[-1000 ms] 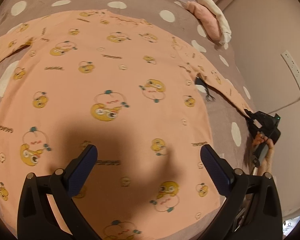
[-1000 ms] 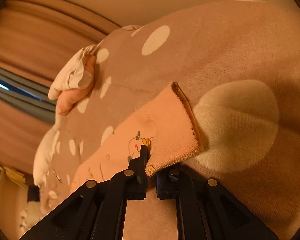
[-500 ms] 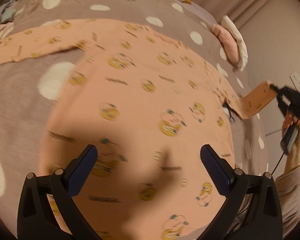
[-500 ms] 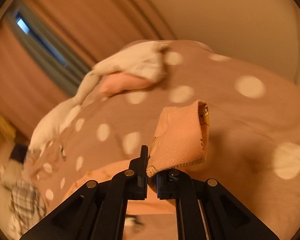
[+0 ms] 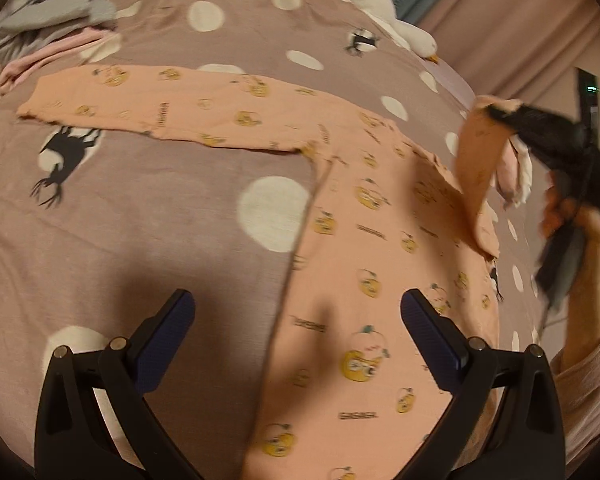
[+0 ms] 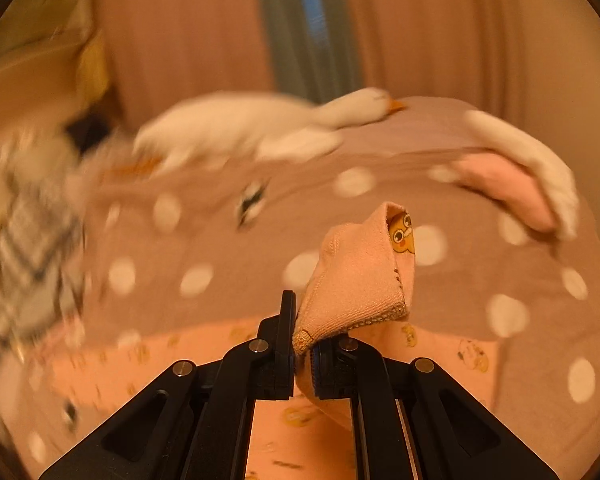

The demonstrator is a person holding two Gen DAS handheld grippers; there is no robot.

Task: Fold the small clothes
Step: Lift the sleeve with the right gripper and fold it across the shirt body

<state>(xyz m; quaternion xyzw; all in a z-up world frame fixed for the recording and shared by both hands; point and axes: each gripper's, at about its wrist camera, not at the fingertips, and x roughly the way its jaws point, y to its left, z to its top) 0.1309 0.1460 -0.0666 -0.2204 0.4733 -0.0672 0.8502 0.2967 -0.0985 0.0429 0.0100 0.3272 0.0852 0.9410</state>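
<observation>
I had the right claw (image 6: 304, 354) pinched on the cuff of one sleeve (image 6: 360, 276), lifted at the right of the frame above the peach shirt (image 5: 380, 320) lying flat on the bed (image 5: 140, 220). My left claw (image 5: 296, 316) hovered spread, holding nothing. To fold well, I judged the sleeve should cross the chest flat. One shirt, two sleeves, the other sleeve (image 5: 160, 100) outstretched at upper left.

Black left gripper (image 5: 296, 316) has blue pads (image 5: 428, 330) and silver screws.
</observation>
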